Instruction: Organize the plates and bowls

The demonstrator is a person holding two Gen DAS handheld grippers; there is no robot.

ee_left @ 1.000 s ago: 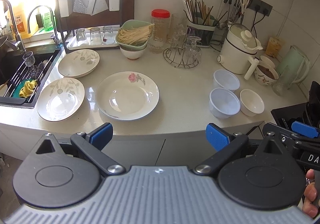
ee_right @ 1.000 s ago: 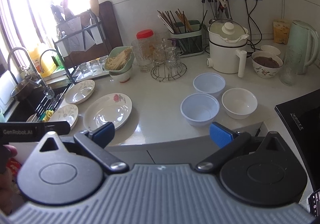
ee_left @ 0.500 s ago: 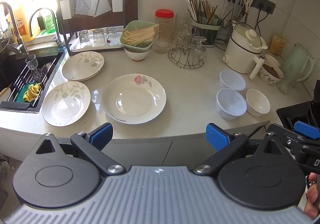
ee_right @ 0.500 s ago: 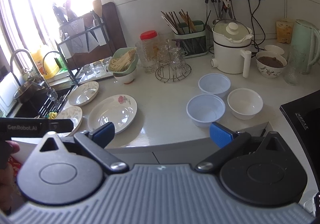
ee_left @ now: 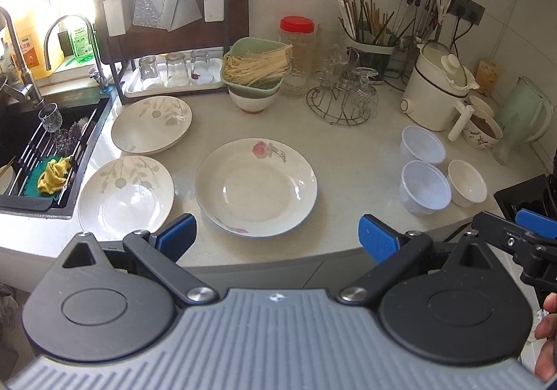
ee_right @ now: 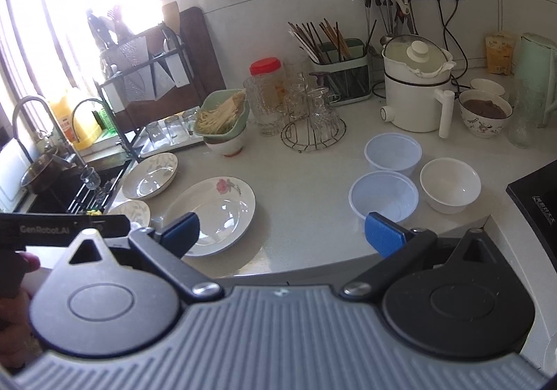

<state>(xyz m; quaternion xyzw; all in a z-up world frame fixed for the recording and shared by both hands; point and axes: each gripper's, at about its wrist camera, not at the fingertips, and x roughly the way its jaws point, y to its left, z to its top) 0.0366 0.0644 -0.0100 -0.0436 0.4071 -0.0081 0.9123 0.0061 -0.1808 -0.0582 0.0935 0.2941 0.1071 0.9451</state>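
Three plates lie on the white counter: a rose-patterned plate [ee_left: 256,186] [ee_right: 212,214] in the middle, a leaf-patterned plate [ee_left: 126,193] at the front left and another leaf-patterned plate [ee_left: 151,124] [ee_right: 149,175] behind it. To the right stand two pale blue plastic bowls [ee_left: 424,186] [ee_right: 383,197], [ee_left: 422,145] [ee_right: 392,150] and a white bowl [ee_left: 466,182] [ee_right: 450,184]. My left gripper [ee_left: 276,237] is open at the counter's front edge, before the rose plate. My right gripper [ee_right: 282,233] is open too, short of the bowls. Neither holds anything.
A sink [ee_left: 31,153] with a rack and a yellow cloth lies at the left. Along the wall stand a green bowl of noodles [ee_left: 256,71], a red-lidded jar [ee_left: 297,52], a wire glass rack [ee_left: 343,101], a white cooker [ee_left: 437,87] and a green kettle [ee_left: 525,111]. A black hob [ee_right: 538,195] is at the right.
Both grippers have moved closer to the counter, so the plates and bowls look nearer and lower in view. Both stay open. No dish has moved.
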